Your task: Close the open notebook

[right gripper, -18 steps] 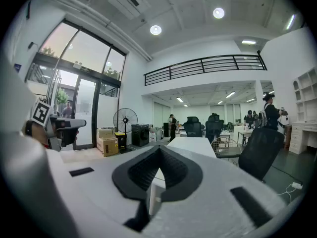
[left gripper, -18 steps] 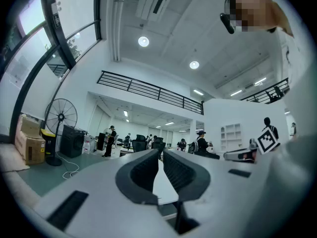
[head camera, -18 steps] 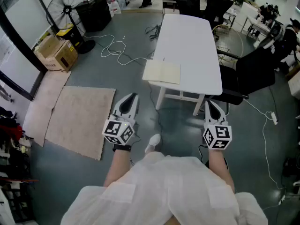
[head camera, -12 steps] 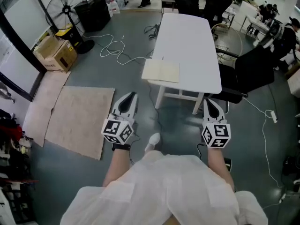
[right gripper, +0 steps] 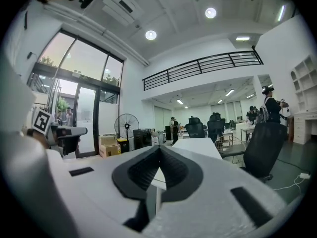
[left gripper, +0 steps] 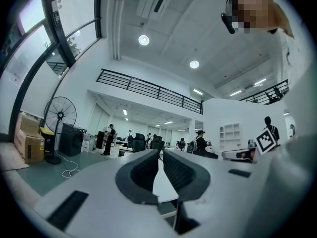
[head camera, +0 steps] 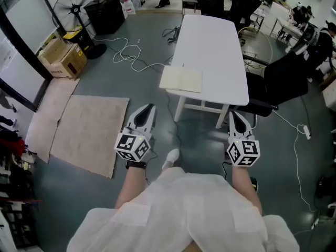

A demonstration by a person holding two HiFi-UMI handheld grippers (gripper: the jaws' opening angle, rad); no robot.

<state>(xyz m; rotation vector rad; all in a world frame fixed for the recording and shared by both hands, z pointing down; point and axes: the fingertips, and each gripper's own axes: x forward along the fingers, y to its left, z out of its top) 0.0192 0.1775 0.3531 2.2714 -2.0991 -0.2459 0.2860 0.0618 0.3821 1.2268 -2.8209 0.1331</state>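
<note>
Tools: left tool (head camera: 148, 109) and right tool (head camera: 233, 115) each with jaws together, empty, held level short of the bench (head camera: 215, 46), probably poised for the approach | notebook (head camera: 181, 80): lies open flat at the bench's near left corner, untouched | step: closing not yet begun

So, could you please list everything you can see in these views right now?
table: one, white, ahead of the person
notebook: one, cream, lying open at the table's near left corner
office chair: one, black, right of the table
rugs: two, beige, on the floor at left
cardboard box: one, brown, far left
fan: one, black, beyond the box
cable: one, white, on the floor left of the table
left gripper: one, white, jaws shut, empty
right gripper: one, white, jaws shut, empty
</note>
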